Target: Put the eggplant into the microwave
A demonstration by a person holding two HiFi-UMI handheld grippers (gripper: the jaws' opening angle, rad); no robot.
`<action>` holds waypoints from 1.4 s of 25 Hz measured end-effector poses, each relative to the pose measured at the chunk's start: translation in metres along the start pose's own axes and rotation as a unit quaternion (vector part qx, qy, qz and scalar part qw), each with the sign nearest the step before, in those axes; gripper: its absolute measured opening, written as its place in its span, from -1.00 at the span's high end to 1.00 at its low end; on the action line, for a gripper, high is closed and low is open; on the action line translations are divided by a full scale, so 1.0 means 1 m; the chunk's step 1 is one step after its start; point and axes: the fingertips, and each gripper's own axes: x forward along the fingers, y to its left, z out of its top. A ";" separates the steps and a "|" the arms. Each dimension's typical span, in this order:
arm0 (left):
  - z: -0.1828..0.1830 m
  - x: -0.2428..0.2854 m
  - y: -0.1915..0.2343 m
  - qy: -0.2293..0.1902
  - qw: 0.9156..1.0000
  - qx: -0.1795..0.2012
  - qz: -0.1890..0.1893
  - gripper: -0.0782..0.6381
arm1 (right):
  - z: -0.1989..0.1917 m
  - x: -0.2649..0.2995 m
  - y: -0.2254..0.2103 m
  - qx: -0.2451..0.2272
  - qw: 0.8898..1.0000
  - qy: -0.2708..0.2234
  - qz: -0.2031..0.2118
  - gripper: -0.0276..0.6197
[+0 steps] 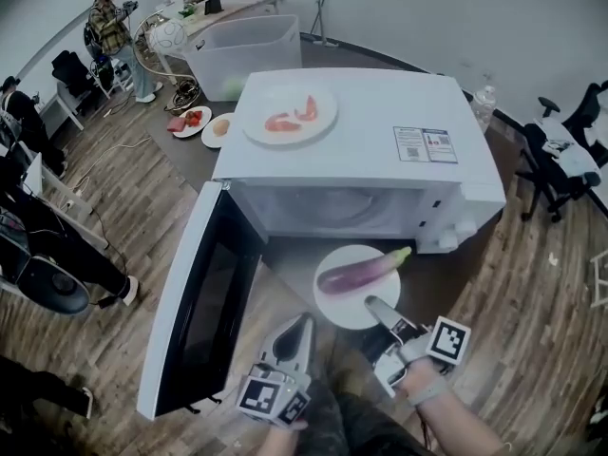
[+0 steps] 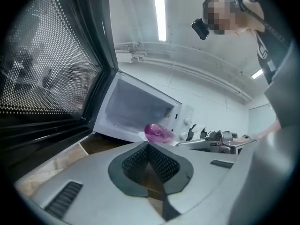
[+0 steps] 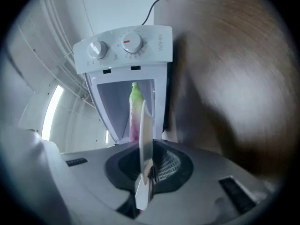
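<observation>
The right gripper (image 1: 374,305) is clamped on the near rim of a white plate (image 1: 340,316), its jaws pinching the thin edge, which the right gripper view shows edge-on between the pads (image 3: 160,168). The gripper points roughly level towards the microwave (image 1: 361,131), with the right hand (image 1: 420,370) and forearm reaching in from the lower right. An eggplant (image 1: 359,272) lies on the plate, purple with its green stem end pointing right. Plate and eggplant hang just in front of the microwave's open mouth, not inside it.

The left gripper (image 1: 296,329) is beside it on the left, closed with nothing between its jaws, pointing almost level towards the same opening. From the left gripper view the eggplant (image 2: 158,132) shows ahead, in front of the white cavity.

The microwave door (image 1: 204,302) stands swung out to the left, over the dark worktop (image 1: 285,266). On top of the microwave sits a second plate (image 1: 290,114) holding pink food.
</observation>
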 end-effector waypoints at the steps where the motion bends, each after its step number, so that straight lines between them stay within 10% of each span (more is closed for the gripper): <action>1: 0.000 0.001 0.002 0.000 1.000 -0.002 0.002 0.78 | 0.002 0.003 0.001 0.000 1.000 0.000 0.002 0.83; 35: 0.006 0.047 0.018 -0.004 1.000 0.000 -0.026 0.78 | 0.037 0.082 0.007 -0.038 0.999 -0.017 0.005 0.83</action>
